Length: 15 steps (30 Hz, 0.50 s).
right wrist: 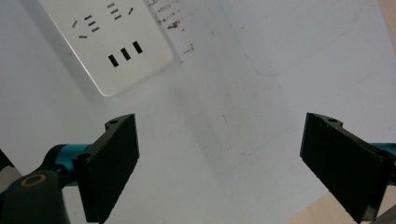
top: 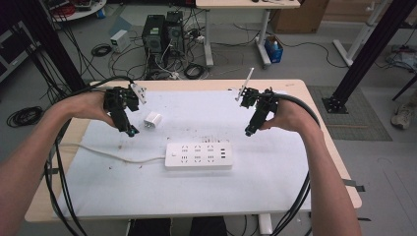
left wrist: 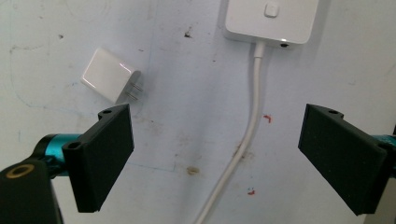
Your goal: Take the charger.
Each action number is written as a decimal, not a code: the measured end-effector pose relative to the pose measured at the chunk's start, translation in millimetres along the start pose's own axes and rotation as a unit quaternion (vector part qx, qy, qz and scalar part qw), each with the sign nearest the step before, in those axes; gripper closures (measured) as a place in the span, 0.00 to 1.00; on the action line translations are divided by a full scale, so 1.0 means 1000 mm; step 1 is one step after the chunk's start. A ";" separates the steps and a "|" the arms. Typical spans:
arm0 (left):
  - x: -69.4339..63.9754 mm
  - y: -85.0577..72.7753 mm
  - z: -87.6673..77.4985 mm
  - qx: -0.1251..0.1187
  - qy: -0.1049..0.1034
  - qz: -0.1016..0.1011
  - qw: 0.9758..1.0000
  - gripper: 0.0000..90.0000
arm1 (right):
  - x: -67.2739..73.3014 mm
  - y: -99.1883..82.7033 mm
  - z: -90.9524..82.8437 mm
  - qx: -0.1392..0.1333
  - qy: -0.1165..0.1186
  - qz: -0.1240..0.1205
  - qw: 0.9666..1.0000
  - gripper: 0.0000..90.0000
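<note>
A white power strip [top: 198, 156] lies flat near the middle of the white mat [top: 275, 177], its cable [top: 113, 155] trailing off to the left. A small white plug adapter [top: 152, 120] rests on the mat behind and left of the strip, prongs showing in the left gripper view [left wrist: 111, 77]. My left gripper [top: 129, 131] hovers open just left of the adapter, its jaws wide over the strip's cable [left wrist: 243, 144] and switch end [left wrist: 271, 18]. My right gripper [top: 249, 132] hangs open above the mat right of the strip, whose socket end [right wrist: 107, 42] lies beyond its jaws.
The mat covers a wooden table [top: 327, 142] whose right and left edges stay bare. Black cables [top: 54, 177] hang from both grippers along the forearms. Beyond the table, computer towers [top: 162, 34] and tangled wires sit on the floor.
</note>
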<state>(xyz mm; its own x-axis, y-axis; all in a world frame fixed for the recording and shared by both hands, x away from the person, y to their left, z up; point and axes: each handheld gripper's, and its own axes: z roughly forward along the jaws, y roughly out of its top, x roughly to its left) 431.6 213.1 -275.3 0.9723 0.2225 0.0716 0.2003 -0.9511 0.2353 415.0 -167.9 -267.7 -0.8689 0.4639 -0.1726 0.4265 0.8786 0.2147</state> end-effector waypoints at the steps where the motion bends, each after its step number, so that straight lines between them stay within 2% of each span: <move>1: 0.001 -0.001 0.001 -0.005 0.002 -0.010 1.000 0.12 | -0.001 0.000 0.001 -0.001 -0.002 0.007 1.000 0.12; 5: 0.010 -0.007 0.010 -0.021 0.019 -0.050 0.998 0.12 | -0.002 -0.002 0.001 -0.007 -0.004 0.014 1.000 0.12; 6: 0.010 -0.007 0.010 -0.021 0.019 -0.050 0.998 0.12 | -0.002 -0.002 0.001 -0.007 -0.004 0.014 1.000 0.12; 7: 0.015 -0.011 0.016 -0.028 0.031 -0.082 0.996 0.12 | -0.003 -0.004 0.002 -0.012 -0.001 0.024 1.000 0.12; 9: 0.021 -0.015 0.022 -0.035 0.041 -0.113 0.992 0.12 | -0.003 -0.004 0.002 -0.011 -0.001 0.028 1.000 0.12; 10: 0.024 -0.017 0.026 -0.040 0.040 -0.129 0.990 0.12 | -0.004 -0.005 0.002 -0.011 -0.001 0.038 0.999 0.12; 13: 0.030 -0.021 0.036 -0.051 0.049 -0.179 0.981 0.12 | -0.004 -0.007 0.003 -0.010 -0.001 0.044 0.999 0.12; 15: 0.034 -0.022 0.044 -0.057 0.053 -0.215 0.974 0.12 | -0.005 -0.008 0.004 -0.013 0.000 0.049 0.999 0.12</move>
<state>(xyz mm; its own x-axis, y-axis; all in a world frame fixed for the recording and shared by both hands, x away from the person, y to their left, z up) 465.1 232.5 -320.8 0.7825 0.6212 0.0420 0.5650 -0.7369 0.3712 417.2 -176.6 -272.5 -0.8231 0.5476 -0.1504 0.5027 0.8258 0.2557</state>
